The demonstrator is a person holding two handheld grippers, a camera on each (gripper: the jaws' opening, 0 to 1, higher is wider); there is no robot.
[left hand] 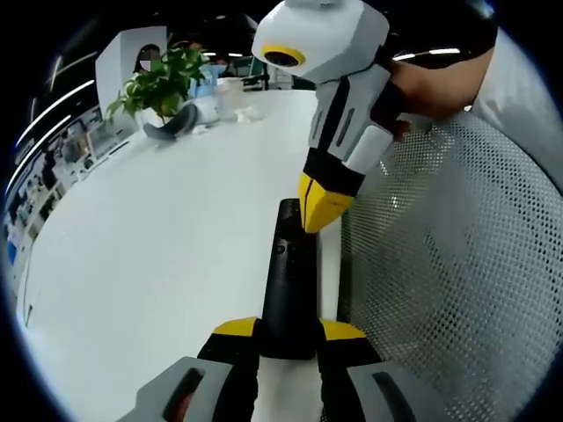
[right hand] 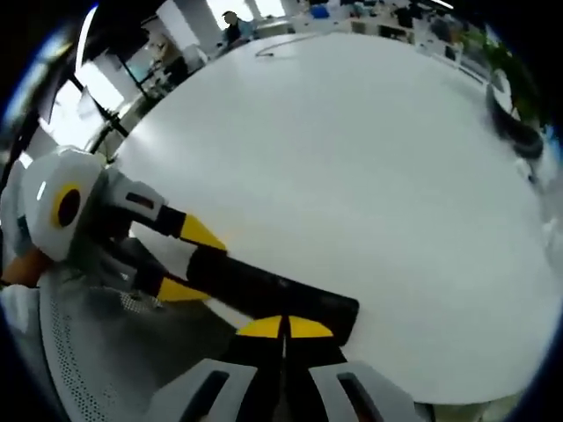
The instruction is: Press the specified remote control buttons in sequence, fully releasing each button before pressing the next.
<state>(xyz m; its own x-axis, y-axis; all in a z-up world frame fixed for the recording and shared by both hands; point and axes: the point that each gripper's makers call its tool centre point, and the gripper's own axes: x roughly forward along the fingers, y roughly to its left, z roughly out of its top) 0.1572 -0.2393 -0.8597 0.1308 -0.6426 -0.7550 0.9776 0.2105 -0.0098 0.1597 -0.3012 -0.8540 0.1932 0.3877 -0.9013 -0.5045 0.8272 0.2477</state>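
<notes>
while the left gripper (left hand: 288, 332) clamps the black remote control (left hand: 288, 281) between its yellow fingers, left gripper view lists the right gripper (left hand: 321, 211), tips together, touching the remote's far end. right gripper view: right gripper (right hand: 283, 328) closed, remote (right hand: 281, 299) just beyond its tips. press squarely, then lift clear.

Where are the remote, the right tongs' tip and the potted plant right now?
remote (left hand: 288, 290): left gripper view, middle of its black body.
right tongs (left hand: 319, 214): left gripper view, yellow tips at the remote's far end.
potted plant (left hand: 161, 83): left gripper view, its leaves.
</notes>
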